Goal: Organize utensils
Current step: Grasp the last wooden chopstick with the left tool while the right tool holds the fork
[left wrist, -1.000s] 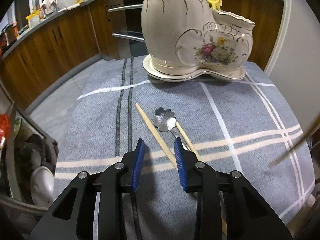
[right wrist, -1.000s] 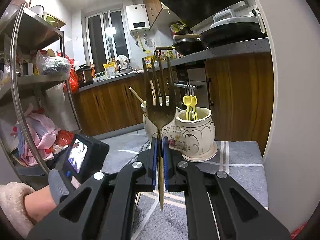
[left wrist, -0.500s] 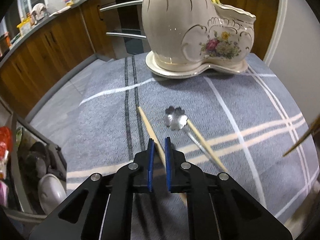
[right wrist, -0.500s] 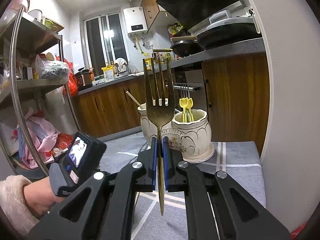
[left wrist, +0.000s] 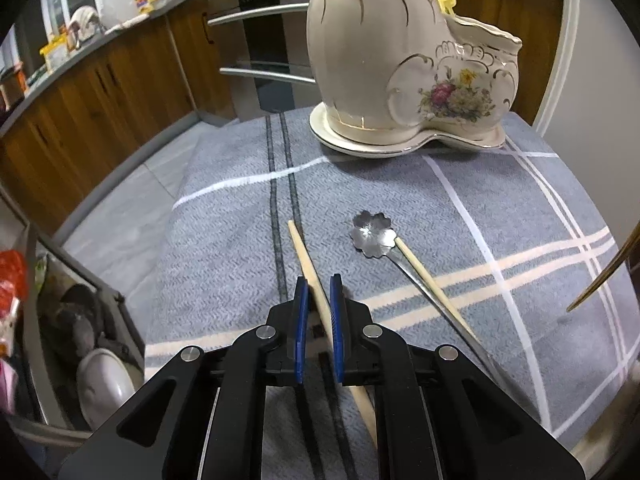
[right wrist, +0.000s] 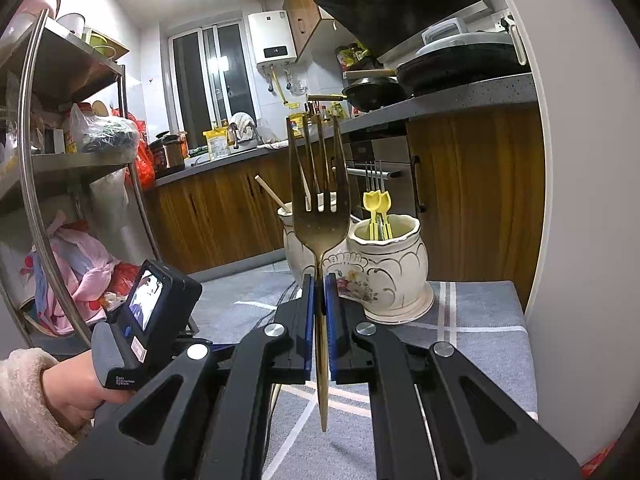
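My left gripper (left wrist: 319,286) is shut on a wooden chopstick (left wrist: 301,248) that lies on the grey striped cloth (left wrist: 224,240). A second chopstick (left wrist: 424,276) and a steel spoon with a flower-shaped bowl (left wrist: 372,234) lie just right of it. The cream floral ceramic utensil holder (left wrist: 400,64) stands at the far end of the cloth. My right gripper (right wrist: 319,284) is shut on a gold fork (right wrist: 320,216), tines up, held in the air in front of the holder (right wrist: 384,268). The fork's handle tip also shows at the right edge of the left wrist view (left wrist: 600,280).
The holder carries chopsticks (right wrist: 270,192) in one pot and yellow-handled small forks (right wrist: 376,204) in the other. A metal rack (right wrist: 72,160) with bags stands to the left. Wooden cabinets (left wrist: 100,92) and an oven lie beyond. A white wall (right wrist: 580,200) borders the right side.
My left gripper closed from wide open onto the left chopstick and has come slightly nearer the holder. My right gripper holds the fork almost still.
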`<state>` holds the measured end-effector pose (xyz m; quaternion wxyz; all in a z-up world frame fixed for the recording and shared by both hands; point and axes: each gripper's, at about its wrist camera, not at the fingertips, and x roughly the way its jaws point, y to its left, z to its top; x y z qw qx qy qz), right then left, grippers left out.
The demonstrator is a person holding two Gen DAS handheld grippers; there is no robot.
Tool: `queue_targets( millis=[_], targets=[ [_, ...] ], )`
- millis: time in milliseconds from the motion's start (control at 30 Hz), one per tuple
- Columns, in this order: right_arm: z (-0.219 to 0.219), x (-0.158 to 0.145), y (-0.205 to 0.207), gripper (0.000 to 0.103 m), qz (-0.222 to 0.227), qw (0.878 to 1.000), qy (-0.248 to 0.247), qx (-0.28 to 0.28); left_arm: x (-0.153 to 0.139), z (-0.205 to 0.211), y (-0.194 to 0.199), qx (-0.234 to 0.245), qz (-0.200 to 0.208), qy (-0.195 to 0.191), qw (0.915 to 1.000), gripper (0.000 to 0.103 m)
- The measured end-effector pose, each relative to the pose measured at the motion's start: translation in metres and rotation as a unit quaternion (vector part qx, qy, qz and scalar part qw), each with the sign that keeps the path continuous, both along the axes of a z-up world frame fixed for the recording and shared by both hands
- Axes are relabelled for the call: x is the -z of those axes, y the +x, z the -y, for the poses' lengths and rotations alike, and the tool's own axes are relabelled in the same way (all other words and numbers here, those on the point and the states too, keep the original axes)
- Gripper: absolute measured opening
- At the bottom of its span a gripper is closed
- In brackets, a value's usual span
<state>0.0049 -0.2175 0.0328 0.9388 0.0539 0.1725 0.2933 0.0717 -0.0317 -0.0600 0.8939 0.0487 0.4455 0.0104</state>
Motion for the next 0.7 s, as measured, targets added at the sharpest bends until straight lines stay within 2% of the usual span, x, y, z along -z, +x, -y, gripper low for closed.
queue_targets(
  millis=[200,333,567,700],
  targets=[
    [-0.004,0.002,0.004,0.005,-0.002,1.000,-0.004,0.007,-0.002,-0.006,-0.003,0.017,0.005,-0.014,0.9997,0.007],
    [-0.004,0.004,0.009,0.005,-0.003,1.000,-0.005,0.014,-0.012,-0.014,-0.011,0.030,0.026,-0.030,0.9988,0.007],
    [-0.008,0.008,0.019,0.005,-0.007,1.000,-0.007,0.028,-0.036,-0.028,-0.023,0.045,0.077,-0.054,0.9945,0.007],
    [-0.009,0.009,0.021,0.005,-0.002,0.999,-0.009,0.034,-0.053,-0.035,-0.033,0.058,0.121,-0.077,0.9879,0.007]
  ],
)
